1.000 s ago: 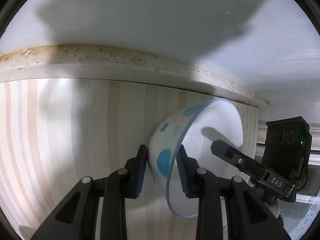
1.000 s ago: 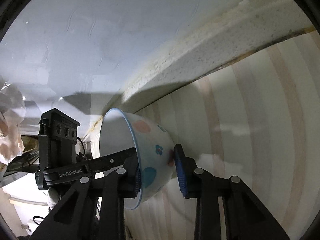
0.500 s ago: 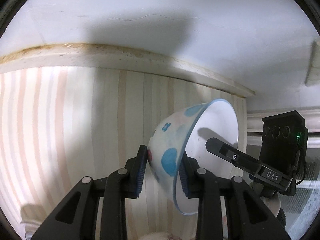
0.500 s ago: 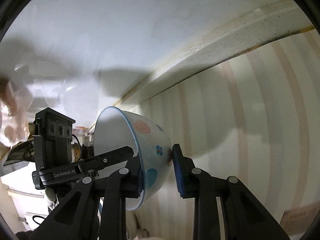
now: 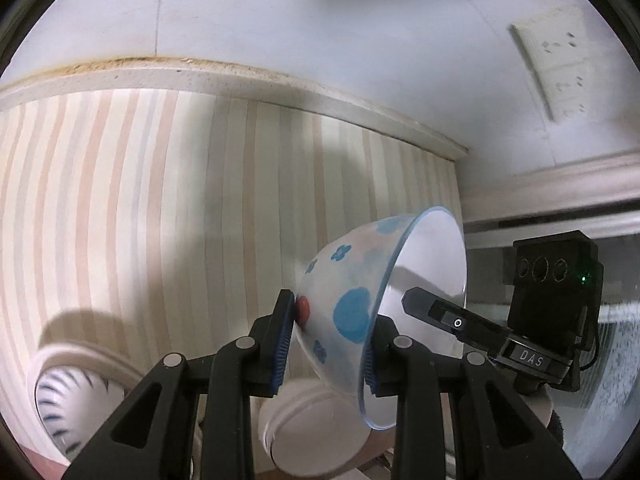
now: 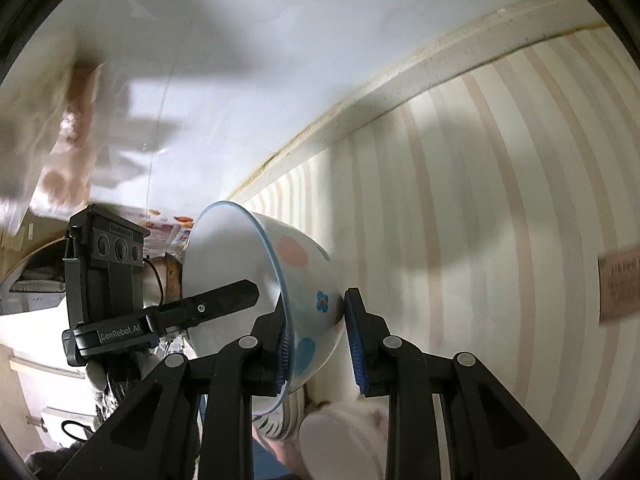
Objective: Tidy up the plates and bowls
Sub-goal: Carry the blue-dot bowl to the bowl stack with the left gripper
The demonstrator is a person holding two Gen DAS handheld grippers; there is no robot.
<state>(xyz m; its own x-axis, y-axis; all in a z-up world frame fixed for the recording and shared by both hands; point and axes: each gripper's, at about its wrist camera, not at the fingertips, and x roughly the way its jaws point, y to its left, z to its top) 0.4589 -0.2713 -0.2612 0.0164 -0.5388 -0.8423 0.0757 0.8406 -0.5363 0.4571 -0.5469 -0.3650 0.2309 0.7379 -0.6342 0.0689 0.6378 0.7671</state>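
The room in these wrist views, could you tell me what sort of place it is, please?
Probably a home kitchen or dining corner: a striped tablecloth runs up to a white wall with a socket plate, and the spotted bowl hangs above other crockery.

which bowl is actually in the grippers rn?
The spotted bowl, blue and pink dots, clamped by both the left gripper and right gripper. The black-striped bowl and plain white bowl sit below, untouched.

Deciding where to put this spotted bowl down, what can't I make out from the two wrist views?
- Landing spot: under the spotted bowl, hidden by the left tool and right tool.
- Striped bowl: cut off by the left view's edge.
- Upside-down white bowl: partly hidden.
- Right view's upper left: blurred.
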